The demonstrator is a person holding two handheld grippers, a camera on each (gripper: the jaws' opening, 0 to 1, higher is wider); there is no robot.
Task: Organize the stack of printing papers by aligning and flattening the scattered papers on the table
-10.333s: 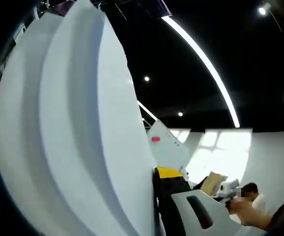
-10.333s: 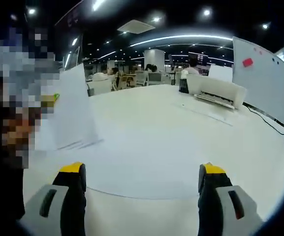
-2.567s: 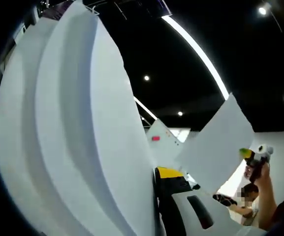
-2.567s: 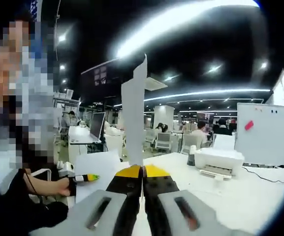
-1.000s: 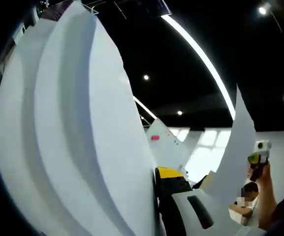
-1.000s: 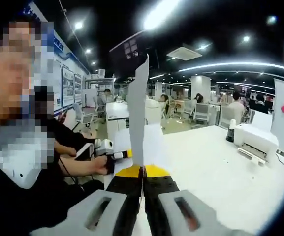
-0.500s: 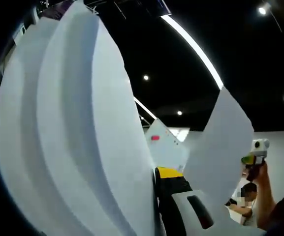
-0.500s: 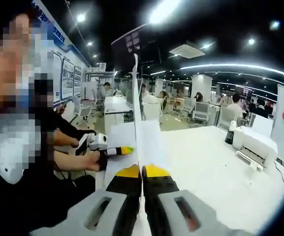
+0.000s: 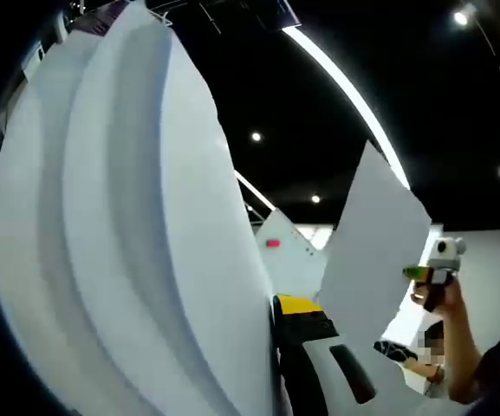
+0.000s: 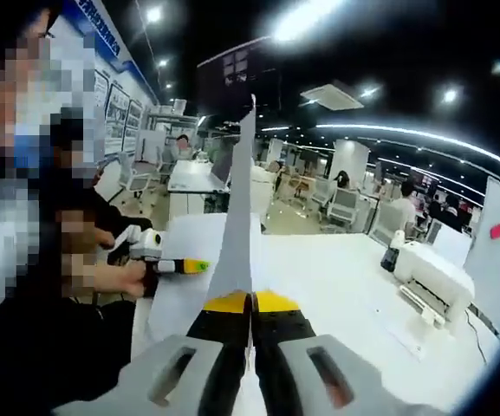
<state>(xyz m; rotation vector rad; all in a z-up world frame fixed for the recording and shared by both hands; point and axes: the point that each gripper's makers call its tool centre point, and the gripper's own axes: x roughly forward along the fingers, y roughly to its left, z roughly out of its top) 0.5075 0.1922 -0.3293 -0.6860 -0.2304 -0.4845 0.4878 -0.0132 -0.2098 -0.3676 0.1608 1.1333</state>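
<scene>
Two grippers are carrying paper. In the left gripper view, the left gripper [image 9: 277, 322] is clamping a bowed stack of papers [image 9: 120, 243] rising beside its jaw, raised, pointing ceilingward. In the right gripper view, the right gripper [image 10: 250, 303] is pinching one sheet [image 10: 237, 234] edge-on, above the table [image 10: 336, 277]. Next, I'd judge, merging and squaring edges.

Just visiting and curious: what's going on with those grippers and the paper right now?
Right gripper shut on one sheet, held upright. Left gripper shut on paper stack. White table below, printer well aside.
</scene>
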